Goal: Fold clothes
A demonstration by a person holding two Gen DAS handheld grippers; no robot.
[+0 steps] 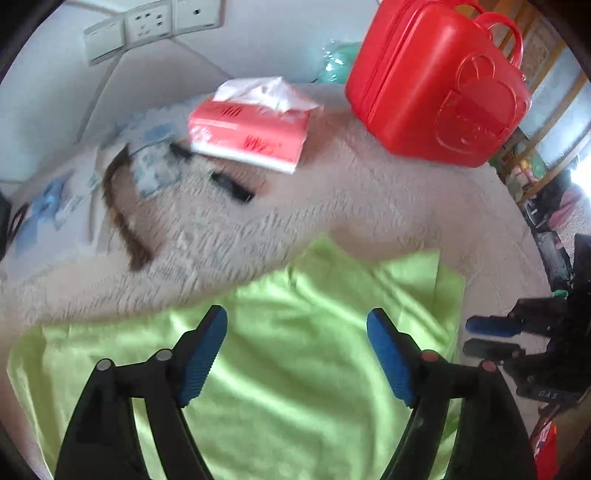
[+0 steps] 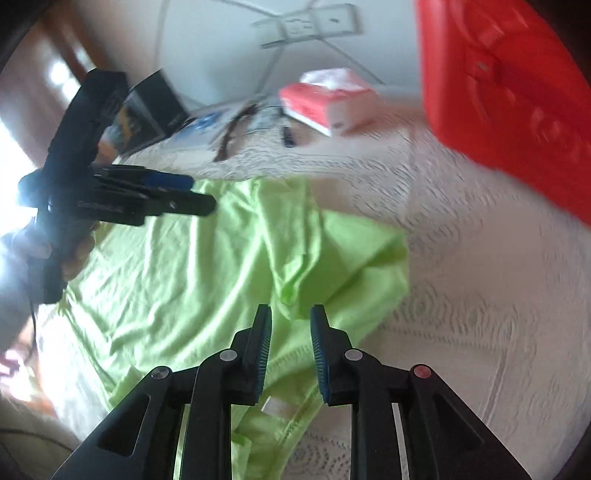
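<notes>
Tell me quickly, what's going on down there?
Left gripper open, right gripper open, both empty. Green shirt lies partly folded on the bed. Tissue pack and red case sit clear beyond.

White tiled wall point(image 1: 55, 103) with sockets point(image 1: 147, 22); bright glare point(image 2: 11, 155) at side.

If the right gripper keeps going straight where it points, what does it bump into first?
Probably the green shirt. The right gripper points down at its folded part, with nothing between its open jaws. How far off the cloth lies is hard to tell.
</notes>
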